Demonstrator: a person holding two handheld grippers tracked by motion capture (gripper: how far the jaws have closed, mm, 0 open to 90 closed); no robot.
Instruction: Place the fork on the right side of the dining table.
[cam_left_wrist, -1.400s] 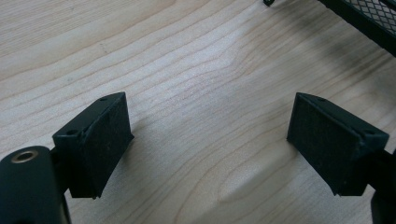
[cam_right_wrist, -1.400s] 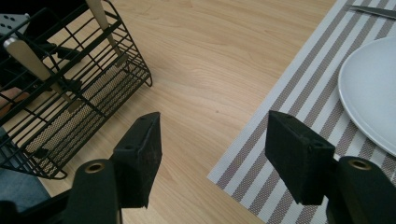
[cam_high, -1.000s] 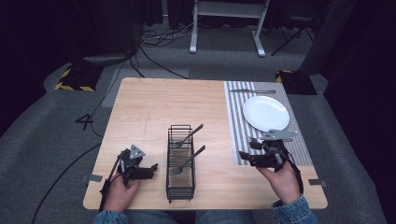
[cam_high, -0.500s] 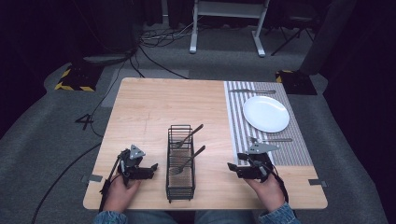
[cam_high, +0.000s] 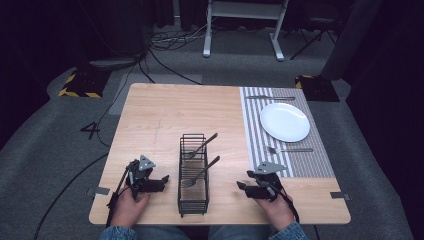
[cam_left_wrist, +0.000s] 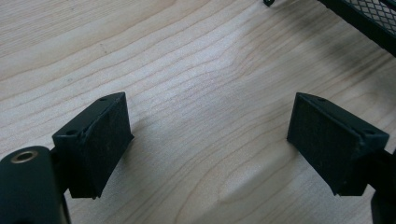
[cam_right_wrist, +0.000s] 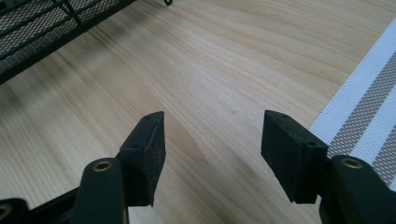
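In the high view, a black wire basket (cam_high: 193, 172) is seen at the lower middle of the frame on the wooden bench (cam_high: 165, 120), with two pieces of cutlery leaning in it: one (cam_high: 205, 144) toward the upper end, its handle pointing to the upper right, and a spoon (cam_high: 201, 172) below it, its handle also slanting up to the right above the basket's rim. These are judged to be the things in hand, since a fork (cam_high: 289, 149) already lies just below the white plate (cam_high: 284, 121) on the striped mat (cam_high: 270, 150) at the right, and another utensil (cam_high: 270, 97) lies above the plate.

The left gripper (cam_high: 159, 181) is held at the lower left, just beside the basket; in the left gripper view its jaws stand wide apart with nothing between them but bare wood. The right gripper (cam_high: 242, 186) is held at the lower right of the basket, near the mat's edge; in the right gripper view its jaws are likewise spread and empty.

The spoon is judged to be light, stiff and smooth metal, likely to slip or pivot if pinched near one end. A hold on the raised handle, clear of the wire rim, is judged best, with the flat of the handle set across the pads. The basket is judged light enough to shift if the cutlery catches in the mesh.
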